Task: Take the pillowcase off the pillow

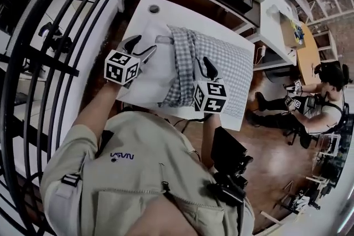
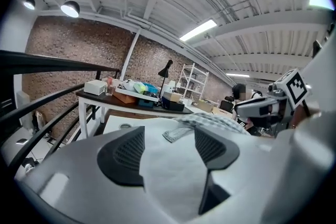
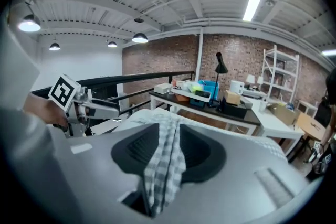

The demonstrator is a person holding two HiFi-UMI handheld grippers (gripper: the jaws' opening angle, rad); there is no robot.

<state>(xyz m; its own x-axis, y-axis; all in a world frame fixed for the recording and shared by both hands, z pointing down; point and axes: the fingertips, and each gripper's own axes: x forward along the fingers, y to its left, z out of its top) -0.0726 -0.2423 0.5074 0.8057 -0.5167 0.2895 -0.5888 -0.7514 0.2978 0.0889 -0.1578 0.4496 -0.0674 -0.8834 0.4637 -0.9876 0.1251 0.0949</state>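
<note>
L gripper [image 1: 141, 46]: jaws apart, nothing between them, over the bare white end of the pillow [image 1: 157, 74]. Pillowcase [image 1: 227, 63] (check) covers the pillow's R part, with its bunched edge lying across the middle. R gripper [image 3: 167, 149]: clamped on that bunch. Judgement: the pillow's long axis runs L–R on the table [image 1: 166, 8], so you pull rightward. L gripper is nearer to pin the pillow.

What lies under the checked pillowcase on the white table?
The white pillow: its left part lies bare. The rest is covered by the checked pillowcase, so how far it reaches inside cannot be seen.
</note>
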